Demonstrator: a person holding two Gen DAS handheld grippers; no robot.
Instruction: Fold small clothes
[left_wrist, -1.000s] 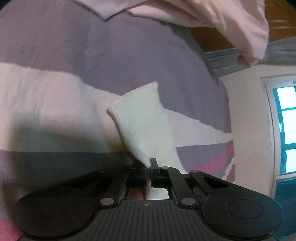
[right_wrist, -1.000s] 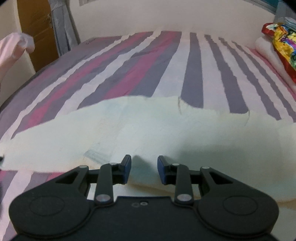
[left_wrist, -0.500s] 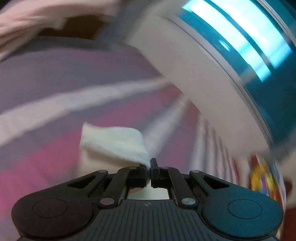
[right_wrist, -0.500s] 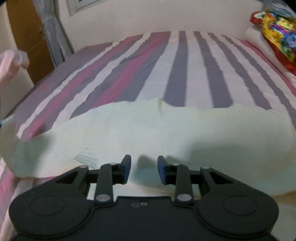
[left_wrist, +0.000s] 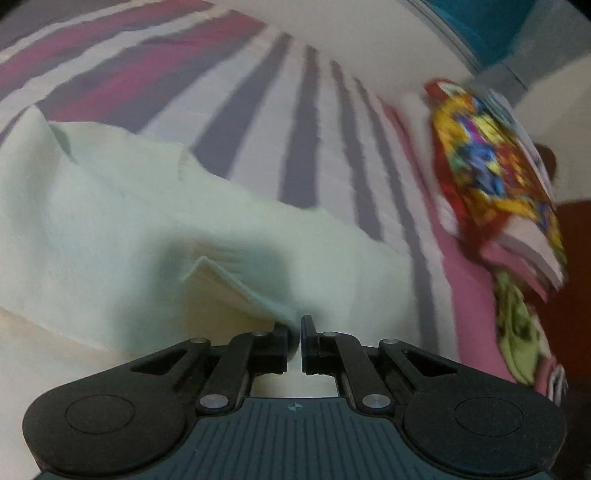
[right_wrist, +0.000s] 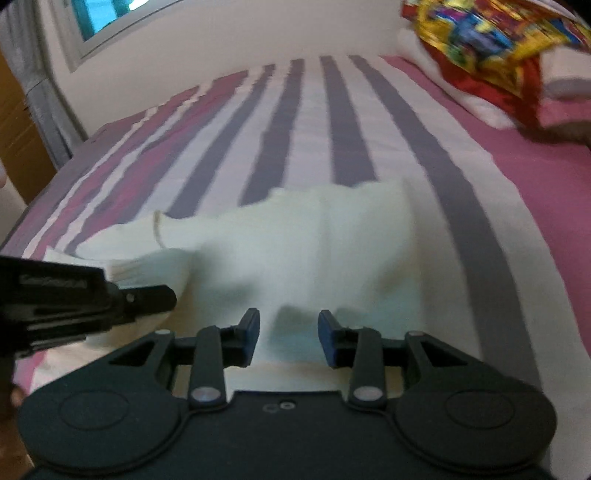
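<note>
Left wrist view shows our left claw (left_wrist: 294, 334) closed narrow on a corner of the cream garment (left_wrist: 122, 240), carried over the cloth on the striped bed (left_wrist: 258, 122). We judge one fold half done; release and further folds remain. Our right claw (right_wrist: 288, 341) stands open, jaws just widened, cloth below them. The garment's long axis runs left to right.

left tongs (left_wrist: 294, 334) carried cloth corner (left_wrist: 236, 291) over garment (right_wrist: 295, 251)
</note>
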